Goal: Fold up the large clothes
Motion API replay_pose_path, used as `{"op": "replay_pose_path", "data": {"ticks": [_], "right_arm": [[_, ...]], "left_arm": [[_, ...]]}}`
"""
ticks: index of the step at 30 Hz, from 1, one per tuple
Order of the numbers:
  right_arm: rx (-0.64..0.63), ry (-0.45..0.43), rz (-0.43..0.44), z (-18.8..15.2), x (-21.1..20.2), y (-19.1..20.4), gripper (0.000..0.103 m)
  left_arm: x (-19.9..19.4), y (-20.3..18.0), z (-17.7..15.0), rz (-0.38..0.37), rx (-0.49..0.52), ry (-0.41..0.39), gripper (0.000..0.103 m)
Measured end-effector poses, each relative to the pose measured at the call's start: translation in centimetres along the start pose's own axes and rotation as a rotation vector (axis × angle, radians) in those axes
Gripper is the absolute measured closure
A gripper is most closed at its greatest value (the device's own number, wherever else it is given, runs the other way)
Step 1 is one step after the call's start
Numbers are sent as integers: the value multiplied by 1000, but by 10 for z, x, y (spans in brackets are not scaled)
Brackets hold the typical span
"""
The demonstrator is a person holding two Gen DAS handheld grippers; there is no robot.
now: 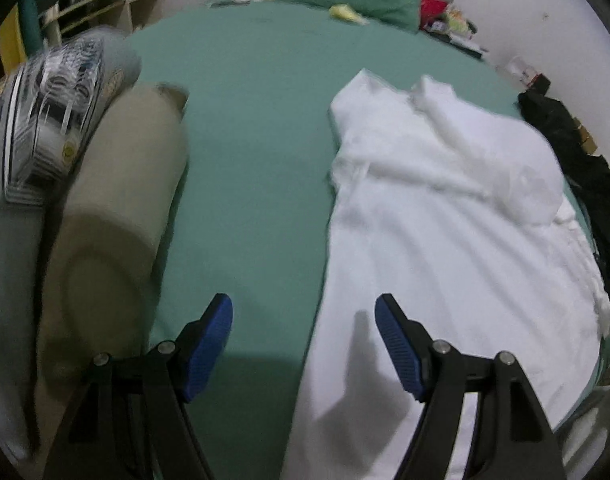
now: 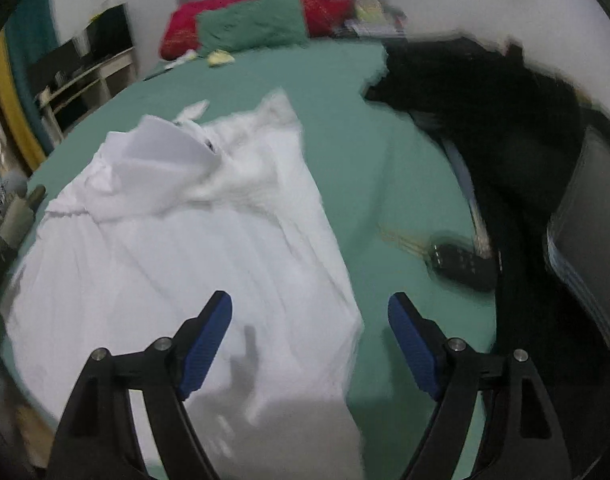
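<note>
A large white garment [image 1: 445, 220] lies spread lengthwise on the green bed sheet [image 1: 249, 140], its collar end away from me. It also shows in the right wrist view [image 2: 177, 248]. My left gripper [image 1: 304, 312] is open and empty, hovering above the garment's left edge near its bottom end. My right gripper [image 2: 309, 312] is open and empty, hovering above the garment's right edge near the bottom end. Both views are blurred.
A beige bolster [image 1: 117, 216] and a patterned pillow [image 1: 53, 120] lie left of the garment. Black clothing [image 2: 497, 128] is piled on the right, with a dark remote [image 2: 461, 262] beside it. Green [image 2: 253, 24] and red [image 2: 185, 28] pillows sit at the bed's head.
</note>
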State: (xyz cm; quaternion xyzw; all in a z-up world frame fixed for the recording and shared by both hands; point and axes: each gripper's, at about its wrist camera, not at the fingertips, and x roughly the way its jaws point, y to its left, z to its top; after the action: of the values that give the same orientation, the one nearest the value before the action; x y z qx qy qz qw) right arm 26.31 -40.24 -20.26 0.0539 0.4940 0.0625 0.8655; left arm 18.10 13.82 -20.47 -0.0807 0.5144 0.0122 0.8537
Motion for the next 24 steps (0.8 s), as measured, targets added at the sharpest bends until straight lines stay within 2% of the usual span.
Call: {"op": "replay_pose_path", "data": {"ticks": [2,4,5,6,8,11,12,13,14,16,19,24], "right_arm": [[26,66,59,-17,5,-8,24],[3,80,48,-30,7,-5,25],[-18,72,32,-33,5,-1,33],[-28,69,29,-34,4,1,60],[-27,74,38,-35,5,2,97],[17,89,145,-37,4,3,97],[25,94,180,-35,2,5,98],[45,98,229,-37,-2,6,98],[59,94,251,-38,-6,6,98],[80,73,283,-35,-15,10,98],[108,39,315,-36,-35,10,98],[146,-21,334,-45,-81,-5,98]], "left_arm": [[6,5,-11,-8,-34,43,27],[9,5,-20,-9,-27,56,25],[7,1,-24,8,-3,48,24],[5,-1,-27,18,11,45,23],[3,-9,-36,29,43,43,19],[2,-22,-47,54,136,31,20],[0,-24,-49,47,150,31,23],[-2,-24,-50,26,155,36,38],[-6,-24,-51,13,156,42,65],[-16,-25,-53,-10,156,66,101],[-33,-19,-63,-47,122,73,102],[-71,-3,-68,-93,40,6,102]]}}
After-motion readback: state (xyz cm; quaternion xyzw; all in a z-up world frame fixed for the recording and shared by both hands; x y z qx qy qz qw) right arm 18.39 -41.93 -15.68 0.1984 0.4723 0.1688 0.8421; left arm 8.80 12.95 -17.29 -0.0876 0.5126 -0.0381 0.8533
